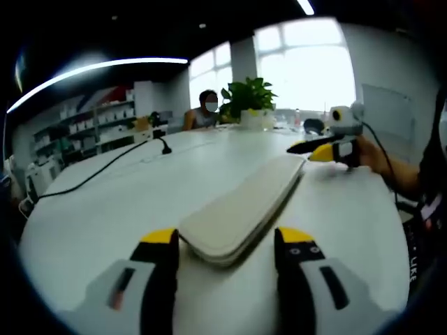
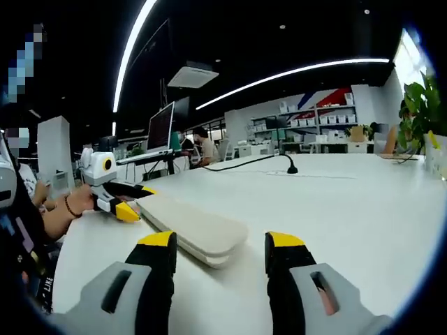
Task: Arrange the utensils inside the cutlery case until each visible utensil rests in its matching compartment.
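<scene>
So: cutlery case lay closed on table, looked soft, light. I had L gripper & R gripper wide open, empty; I'd pinch edge.

Big white desk in an open office with a dark ceiling and long curved light strips overhead. At the desk's far edge sits a potted plant with bright windows behind it; a person sits just beside the plant, and white shelving with boxes lines the wall beyond. A black cable runs across the desk to a small stand, and a monitor stands on another table beyond the desk.
</scene>
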A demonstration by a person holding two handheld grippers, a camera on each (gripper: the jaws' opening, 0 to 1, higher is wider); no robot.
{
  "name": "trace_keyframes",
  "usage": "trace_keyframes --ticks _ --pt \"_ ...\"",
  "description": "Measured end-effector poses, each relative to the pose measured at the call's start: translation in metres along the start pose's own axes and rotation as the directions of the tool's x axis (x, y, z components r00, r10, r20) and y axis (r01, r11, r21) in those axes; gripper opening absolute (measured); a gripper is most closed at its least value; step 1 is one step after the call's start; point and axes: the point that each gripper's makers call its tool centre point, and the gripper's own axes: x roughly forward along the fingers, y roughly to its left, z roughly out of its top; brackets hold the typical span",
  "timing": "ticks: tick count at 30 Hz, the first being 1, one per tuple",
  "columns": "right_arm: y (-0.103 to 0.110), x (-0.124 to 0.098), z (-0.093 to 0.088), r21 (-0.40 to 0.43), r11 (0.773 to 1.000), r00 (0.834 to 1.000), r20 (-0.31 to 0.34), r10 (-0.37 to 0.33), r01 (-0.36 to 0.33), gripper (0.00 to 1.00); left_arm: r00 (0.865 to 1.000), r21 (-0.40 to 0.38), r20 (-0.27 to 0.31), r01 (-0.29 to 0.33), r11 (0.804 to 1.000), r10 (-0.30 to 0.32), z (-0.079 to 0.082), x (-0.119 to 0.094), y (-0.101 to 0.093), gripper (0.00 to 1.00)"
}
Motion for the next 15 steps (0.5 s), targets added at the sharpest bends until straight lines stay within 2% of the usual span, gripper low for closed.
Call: trace_keyframes --ticks 1,4,6,8,9,11,15 --pt "-0.003 -0.004 0.005 0.007 1.0 0.999 0.021 -0.025 0.024 0.55 1.0 -0.001 0.013 -0.007 1.0 0.007 0.003 -0.001 0.002 0.59" --pt "-0.005 -0.019 0.018 0.019 0.998 0.996 0.068 -0.065 0.064 0.55 0.999 -0.038 0.039 -0.006 0.999 0.008 0.011 -0.004 0.009 0.48" --pt "-0.01 -0.031 0.036 0.041 0.992 0.983 0.139 -0.122 0.117 0.57 0.998 -0.045 0.054 -0.009 0.999 0.011 0.015 -0.009 0.013 0.49" --pt "-0.006 -0.043 0.054 0.063 0.992 0.973 0.196 -0.121 0.11 0.63 0.997 -0.042 0.07 -0.019 0.999 0.022 0.018 -0.013 0.017 0.5" --pt "-0.003 -0.049 0.059 0.052 0.993 0.973 0.199 -0.118 0.109 0.67 0.998 -0.042 0.064 -0.019 0.999 0.022 0.017 -0.016 0.018 0.51" --pt "0.0 -0.06 0.069 0.003 0.991 0.971 0.2 -0.133 0.136 0.7 0.998 -0.046 0.062 -0.03 0.998 0.033 0.019 -0.025 0.021 0.55" --pt "-0.001 -0.079 0.082 -0.045 0.981 0.963 0.202 -0.177 0.189 0.7 0.989 -0.02 0.13 -0.062 0.998 0.064 0.045 -0.05 0.023 0.56"
